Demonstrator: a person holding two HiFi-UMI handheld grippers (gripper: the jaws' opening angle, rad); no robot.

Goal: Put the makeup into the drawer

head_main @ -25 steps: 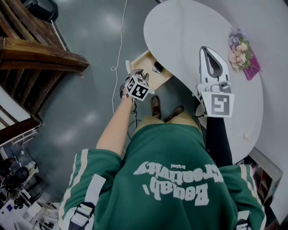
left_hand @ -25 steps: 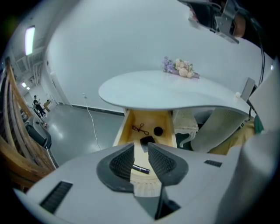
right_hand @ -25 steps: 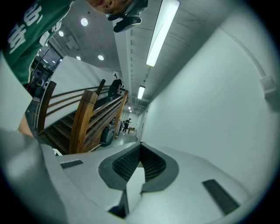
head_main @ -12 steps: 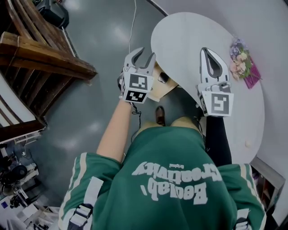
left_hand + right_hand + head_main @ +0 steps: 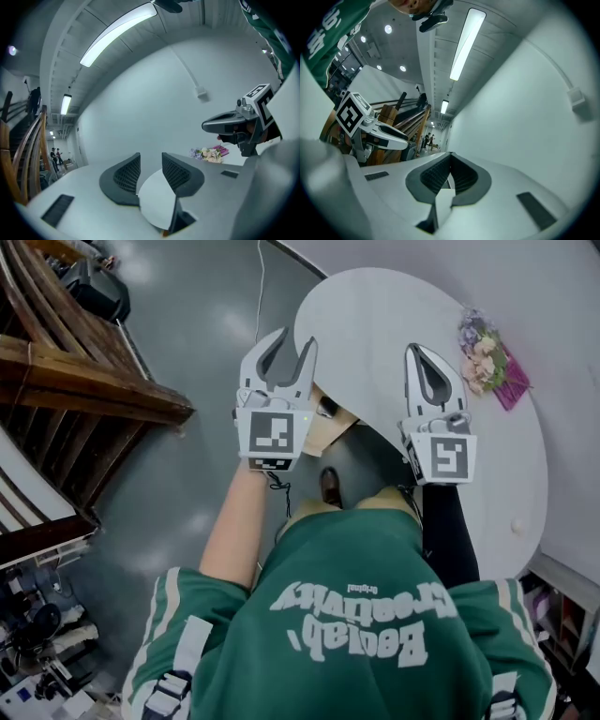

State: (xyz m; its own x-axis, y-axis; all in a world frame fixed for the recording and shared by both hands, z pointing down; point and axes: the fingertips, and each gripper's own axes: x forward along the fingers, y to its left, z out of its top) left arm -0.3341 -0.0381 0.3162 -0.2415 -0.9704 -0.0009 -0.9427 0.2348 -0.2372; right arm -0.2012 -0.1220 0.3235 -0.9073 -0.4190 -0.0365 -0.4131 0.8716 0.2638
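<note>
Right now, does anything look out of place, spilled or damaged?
Nothing stands out. The drawer stands open under the table edge with a dark item inside; the flower bunch lies intact.

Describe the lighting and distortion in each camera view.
Head view: even light, soft glare patches on the floor, little blur. Left gripper view: strong fisheye bend, dark corners, ceiling light blown out. Right gripper view: same bend and dark corners, ceiling light bright.
</note>
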